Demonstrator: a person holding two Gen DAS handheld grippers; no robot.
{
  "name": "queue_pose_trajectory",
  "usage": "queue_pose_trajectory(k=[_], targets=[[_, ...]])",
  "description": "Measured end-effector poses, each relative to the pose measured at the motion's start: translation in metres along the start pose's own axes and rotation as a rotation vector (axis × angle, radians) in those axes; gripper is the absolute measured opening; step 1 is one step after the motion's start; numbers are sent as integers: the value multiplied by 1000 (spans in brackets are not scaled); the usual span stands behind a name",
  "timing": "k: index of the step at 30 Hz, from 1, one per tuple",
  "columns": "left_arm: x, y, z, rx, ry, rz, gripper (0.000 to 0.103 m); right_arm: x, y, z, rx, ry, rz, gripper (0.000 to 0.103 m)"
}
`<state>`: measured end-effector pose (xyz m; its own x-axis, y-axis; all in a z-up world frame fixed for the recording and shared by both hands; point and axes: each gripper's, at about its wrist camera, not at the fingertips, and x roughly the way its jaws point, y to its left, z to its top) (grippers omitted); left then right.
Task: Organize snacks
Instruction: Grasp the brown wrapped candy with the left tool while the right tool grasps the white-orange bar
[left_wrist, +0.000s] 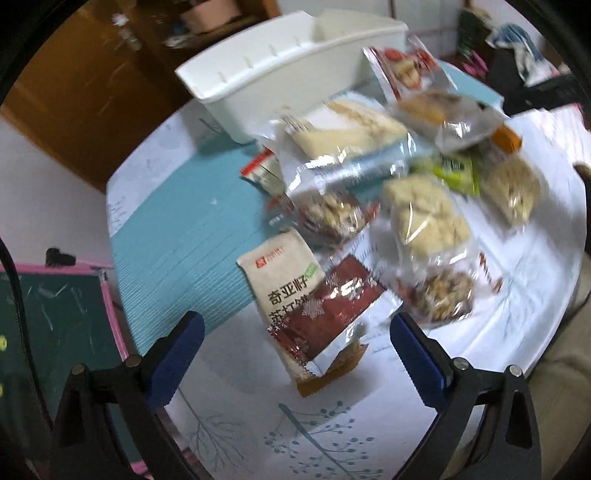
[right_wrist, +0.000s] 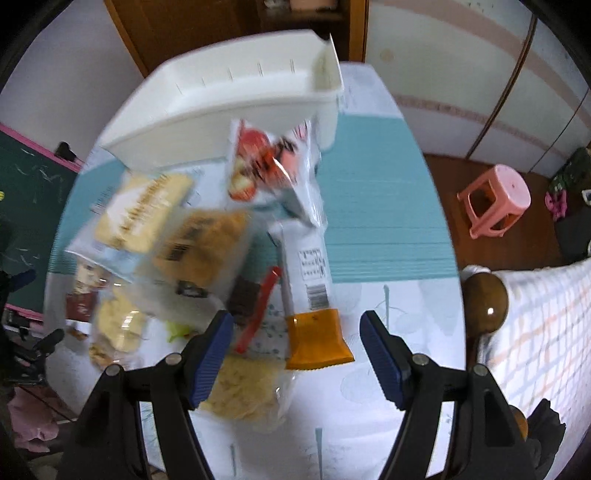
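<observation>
White plastic bin (left_wrist: 258, 85), long, empty, is seen upper centre. Snack packets (left_wrist: 369, 192) are heaped mid-frame below it: clear wrappers, beige pkt w/ Chinese text, dark-red foil. Left gripper (left_wrist: 297, 343) & right gripper (right_wrist: 297, 336): jaws wide, nothing held.

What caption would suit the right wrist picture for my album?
Open right gripper above an orange-ended snack packet on the table, white bin empty behind the snack pile.

We couldn't read most snack wrappers (left_wrist: 373, 192), motion-blurred in both views. Beige cracker pack (left_wrist: 280, 273) was half covered by a maroon packet (left_wrist: 328, 314). Orange-ended packet (right_wrist: 314, 295) overlapped a clear bag (right_wrist: 247, 387); contents unclear.
</observation>
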<state>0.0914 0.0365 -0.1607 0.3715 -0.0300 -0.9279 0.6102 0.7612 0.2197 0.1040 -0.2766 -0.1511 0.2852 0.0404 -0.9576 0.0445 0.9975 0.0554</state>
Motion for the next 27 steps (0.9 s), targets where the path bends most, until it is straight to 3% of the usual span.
queue_pose_trajectory(k=[11, 14, 20, 24, 26, 27], targets=[[49, 2, 5, 51, 110, -61, 87, 44, -15, 1, 60, 60, 1, 71], [59, 2, 6, 62, 130, -67, 79, 53, -17, -1, 67, 82, 11, 71], [72, 20, 13, -10, 148, -116, 69, 54, -13, 0, 66, 59, -5, 68], [74, 26, 13, -35, 151, -114, 61, 53, -13, 4, 49, 54, -37, 57], [72, 28, 13, -50, 146, -113, 57, 51, -9, 5, 19, 53, -51, 43], [70, 29, 14, -59, 141, -116, 51, 49, -8, 4, 17, 53, -46, 41]])
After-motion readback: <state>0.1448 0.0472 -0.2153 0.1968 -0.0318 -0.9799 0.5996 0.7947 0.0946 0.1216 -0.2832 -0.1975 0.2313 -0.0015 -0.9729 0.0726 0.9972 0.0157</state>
